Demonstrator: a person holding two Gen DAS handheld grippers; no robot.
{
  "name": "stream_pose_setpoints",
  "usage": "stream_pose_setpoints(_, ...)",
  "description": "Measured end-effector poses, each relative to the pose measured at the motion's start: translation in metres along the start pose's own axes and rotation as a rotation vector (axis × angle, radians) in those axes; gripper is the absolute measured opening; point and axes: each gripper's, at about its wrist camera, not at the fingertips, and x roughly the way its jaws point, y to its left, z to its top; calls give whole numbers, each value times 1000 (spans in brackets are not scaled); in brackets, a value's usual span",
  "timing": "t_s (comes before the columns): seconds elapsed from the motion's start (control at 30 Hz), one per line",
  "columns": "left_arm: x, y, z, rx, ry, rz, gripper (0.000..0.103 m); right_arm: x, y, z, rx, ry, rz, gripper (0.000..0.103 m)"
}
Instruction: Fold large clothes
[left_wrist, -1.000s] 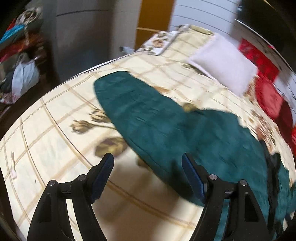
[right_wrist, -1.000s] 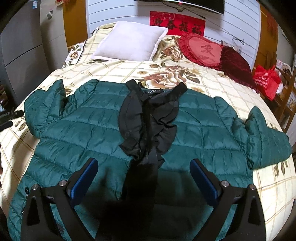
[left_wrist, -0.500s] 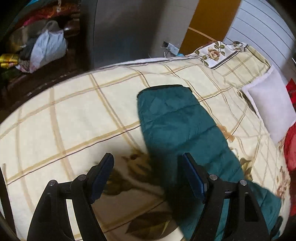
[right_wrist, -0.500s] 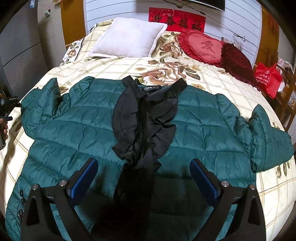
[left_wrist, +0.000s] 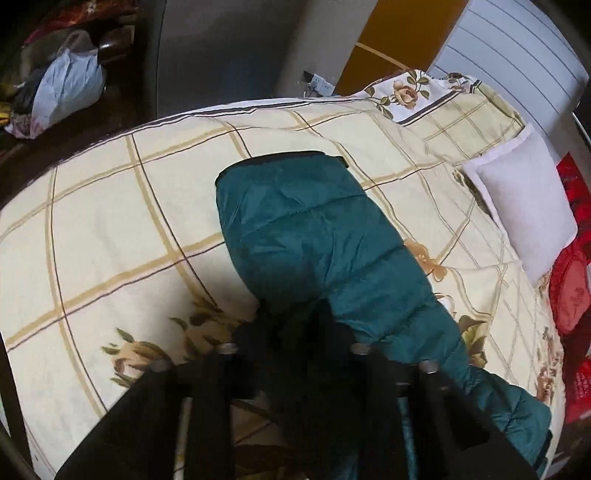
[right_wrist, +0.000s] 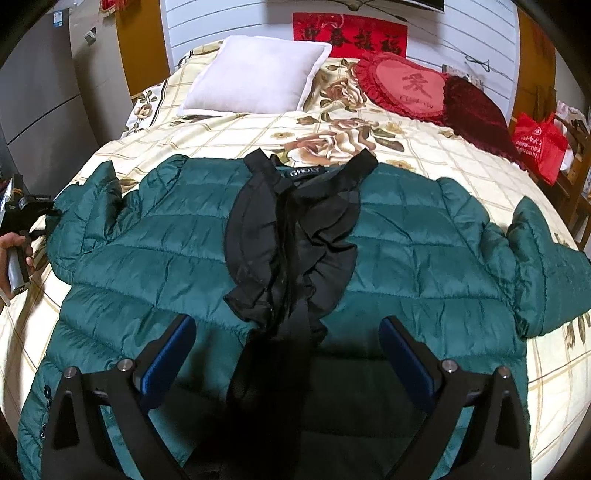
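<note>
Left tongs (left_wrist: 295, 332), dark and blurred at 6 o'clock of the left wrist view, drawn together, seemingly pinching the near part of the teal quilted sleeve (left_wrist: 314, 236); grip itself lost in shadow. Sleeve running from the tongs up toward 12 o'clock, cuff flat on the cream checked floral bedspread (left_wrist: 110, 221). White square pillow (left_wrist: 524, 199) at 2 o'clock, pale plastic bag (left_wrist: 66, 92) on the floor at 10 o'clock.

Right tongs (right_wrist: 288, 350) spread wide, blue-padded fingers (right_wrist: 166, 354) at 7 and 5 o'clock, holding nothing, above the lower body of the teal quilted puffer jacket (right_wrist: 424, 258). Jacket spread flat across the bed, black ruffled collar and placket (right_wrist: 291, 229) at centre, one sleeve out to 3 o'clock, the other to 9 o'clock, where the left hand (right_wrist: 14, 247) grips its tool. Red heart-shaped cushion (right_wrist: 406, 88) at 1 o'clock, red shopping bag (right_wrist: 539, 144) at 2 o'clock.
</note>
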Motion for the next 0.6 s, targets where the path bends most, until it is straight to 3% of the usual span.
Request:
stream_pose_setpoints(0.17, -43, -9, -7, -1, -54, -142, 10, -3, -4, -3, -1, 5, -3, 101)
stream_pose_setpoints(0.27, -86, -38, -17, 98, -95, -214, 10, -12, -9, -3, 10, -13, -5, 101)
stream_pose_setpoints(0.37, -132, -72, -34, 203, -109, -344, 10, -21, -15, -4, 19, -24, -4, 101)
stream_pose_setpoints(0.6, -212, -164, -117, 493, -68, -570, 15, -41, -39, -13, 22, -36, -33, 101)
